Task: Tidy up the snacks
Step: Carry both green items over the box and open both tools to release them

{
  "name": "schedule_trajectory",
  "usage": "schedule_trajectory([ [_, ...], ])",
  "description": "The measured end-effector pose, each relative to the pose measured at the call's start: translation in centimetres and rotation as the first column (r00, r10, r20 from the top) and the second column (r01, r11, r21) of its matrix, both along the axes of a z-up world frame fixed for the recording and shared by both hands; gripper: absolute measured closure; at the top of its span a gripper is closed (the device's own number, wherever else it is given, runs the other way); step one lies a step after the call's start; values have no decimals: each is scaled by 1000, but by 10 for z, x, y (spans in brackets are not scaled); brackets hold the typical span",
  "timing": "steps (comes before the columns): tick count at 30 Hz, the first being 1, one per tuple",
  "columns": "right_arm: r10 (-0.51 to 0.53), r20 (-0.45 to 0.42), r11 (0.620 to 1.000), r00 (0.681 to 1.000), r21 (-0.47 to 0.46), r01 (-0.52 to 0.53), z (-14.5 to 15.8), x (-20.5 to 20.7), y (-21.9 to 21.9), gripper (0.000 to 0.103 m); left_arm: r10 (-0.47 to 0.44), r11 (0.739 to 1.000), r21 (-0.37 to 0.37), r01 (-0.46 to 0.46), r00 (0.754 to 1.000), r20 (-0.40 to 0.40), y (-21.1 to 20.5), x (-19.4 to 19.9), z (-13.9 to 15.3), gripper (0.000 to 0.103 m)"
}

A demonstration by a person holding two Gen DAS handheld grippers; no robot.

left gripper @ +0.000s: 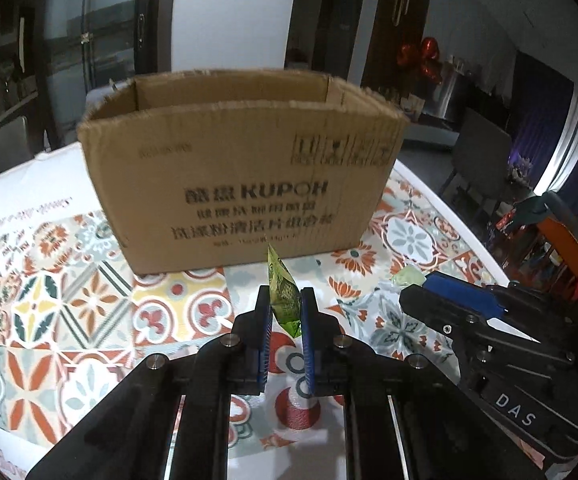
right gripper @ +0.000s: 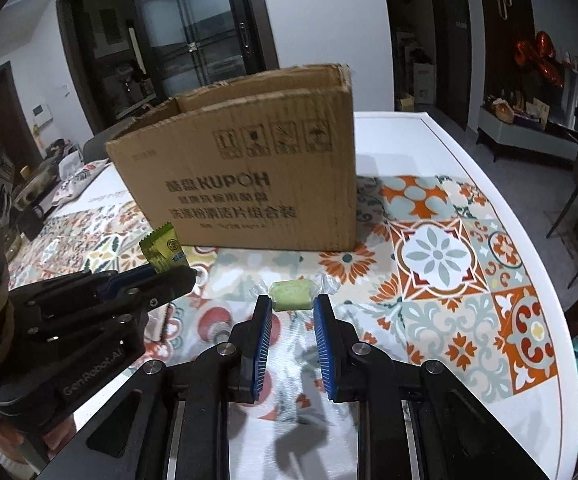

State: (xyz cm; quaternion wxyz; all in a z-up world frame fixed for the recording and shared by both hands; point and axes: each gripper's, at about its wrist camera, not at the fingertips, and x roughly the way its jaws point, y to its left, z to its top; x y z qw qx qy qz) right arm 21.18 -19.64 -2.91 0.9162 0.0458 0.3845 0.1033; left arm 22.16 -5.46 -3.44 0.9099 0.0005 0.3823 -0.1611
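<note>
**Green sachet held before the carton, wrapped candy at the right jaws**

The left gripper [left gripper: 285, 300] is seen with its jaws closed narrowly on a green snack sachet [left gripper: 283, 292], which is pinched upright between the blue pads [left gripper: 264, 320], its pointed top standing above the tips. In the right wrist view the same sachet [right gripper: 163, 250] is seen sticking up from the left gripper [right gripper: 185, 274], raised off the surface.

Straight ahead of both jaws an open cardboard carton [left gripper: 241, 172] printed "KUPOH" is set on the surface [left gripper: 49, 300], which is covered by a patterned tile-print cloth. The carton's interior cannot be seen from either view.

The right gripper [right gripper: 291, 304] is held with its jaws partly open. A pale green candy in a clear twisted wrapper [right gripper: 293, 294] is lying on the surface [right gripper: 441, 280] just at the tips, spanning the gap between them; whether the pads are touching it cannot be told. In the left wrist view the candy [left gripper: 409, 278] is glimpsed just beyond the right gripper [left gripper: 429, 292], to the right of the left jaws.
</note>
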Motion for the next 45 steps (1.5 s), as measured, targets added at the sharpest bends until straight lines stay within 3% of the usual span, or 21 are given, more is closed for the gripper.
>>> schedule_trajectory([
  [11,44,87,998,995,47,-49,53,12,12,80,28,1000,2,-28,994,106,20,0,66,89],
  [26,114,176,993,978,-30,-111,125,60,36,80,35,999,20,-39,986,162,36,45,125,88],
  [31,139,153,990,978,-39,-135,131,81,40,80,37,999,25,-41,984,173,37,65,132,88],
  [39,133,78,991,988,-24,-131,115,117,36,80,33,999,34,-37,993,110,32,109,121,88],
  [41,117,77,993,990,-19,-115,113,122,33,80,38,997,58,-44,995,97,29,118,118,84],
  [42,105,70,994,992,-20,-104,111,127,32,79,49,996,74,-57,994,100,29,118,115,71],
  [43,97,59,995,994,-22,-96,110,129,32,71,72,993,89,-81,992,107,30,119,115,53],
  [44,89,51,996,995,-23,-88,108,131,30,58,86,991,88,-97,989,118,32,118,115,49],
  [45,75,50,997,996,-20,-74,107,131,29,55,92,991,82,-103,987,128,35,113,115,49],
])
